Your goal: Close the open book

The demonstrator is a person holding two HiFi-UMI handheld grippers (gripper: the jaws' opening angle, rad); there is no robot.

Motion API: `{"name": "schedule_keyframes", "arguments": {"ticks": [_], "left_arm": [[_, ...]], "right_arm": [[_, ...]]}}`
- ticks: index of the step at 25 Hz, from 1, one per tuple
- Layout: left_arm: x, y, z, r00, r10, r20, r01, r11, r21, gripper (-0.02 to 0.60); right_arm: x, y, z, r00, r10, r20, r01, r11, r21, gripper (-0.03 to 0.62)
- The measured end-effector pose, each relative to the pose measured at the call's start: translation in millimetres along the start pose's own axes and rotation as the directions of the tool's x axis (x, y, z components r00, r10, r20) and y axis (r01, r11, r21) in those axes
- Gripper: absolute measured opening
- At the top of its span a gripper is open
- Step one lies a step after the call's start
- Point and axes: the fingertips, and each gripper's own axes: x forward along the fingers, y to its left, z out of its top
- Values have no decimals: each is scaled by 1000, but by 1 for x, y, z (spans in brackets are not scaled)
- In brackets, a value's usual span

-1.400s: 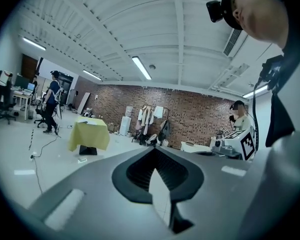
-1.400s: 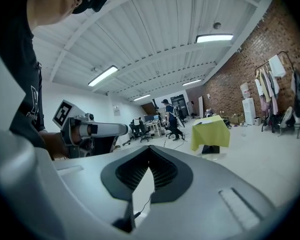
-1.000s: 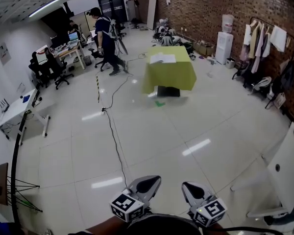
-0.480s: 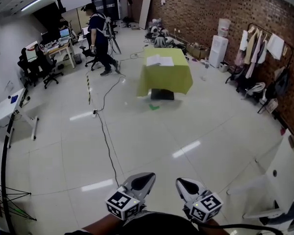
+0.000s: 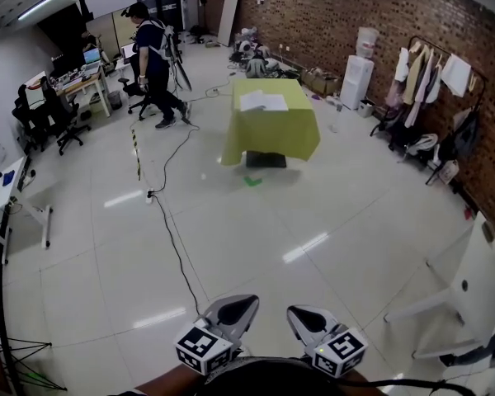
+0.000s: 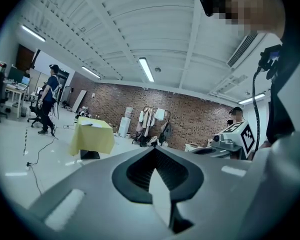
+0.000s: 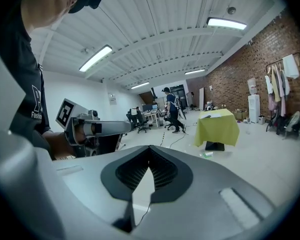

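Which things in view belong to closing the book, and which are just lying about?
Job: open white book on yellow-green cloth-covered table; left gripper and right gripper, both shut, empty.
Lying about: black floor cable; white water dispenser; clothes rack; black office chairs.

Yellow-green-draped table (image 5: 274,134) on pale tiled floor (image 5: 313,209), open book (image 5: 262,101) atop.

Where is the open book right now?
Head view, upper middle: the open book lies on the yellow-green table across the room, right of the person.

Book (image 5: 262,101) on table (image 5: 272,139) — person (image 5: 154,56) to its left
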Motion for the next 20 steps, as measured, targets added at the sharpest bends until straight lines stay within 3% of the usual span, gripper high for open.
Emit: {"name": "schedule_keyframes", "arguments": {"ticks": [12, 20], "left_arm": [[-6, 48, 5, 1000, 7, -1, -7, 1000, -29, 8], [26, 47, 12, 998, 61, -16, -62, 997, -39, 8]], "right_arm": [[37, 6, 13, 1000, -6, -23, 6, 1000, -29, 8], [45, -32, 28, 999, 47, 2, -47, 999, -26, 8]]}}
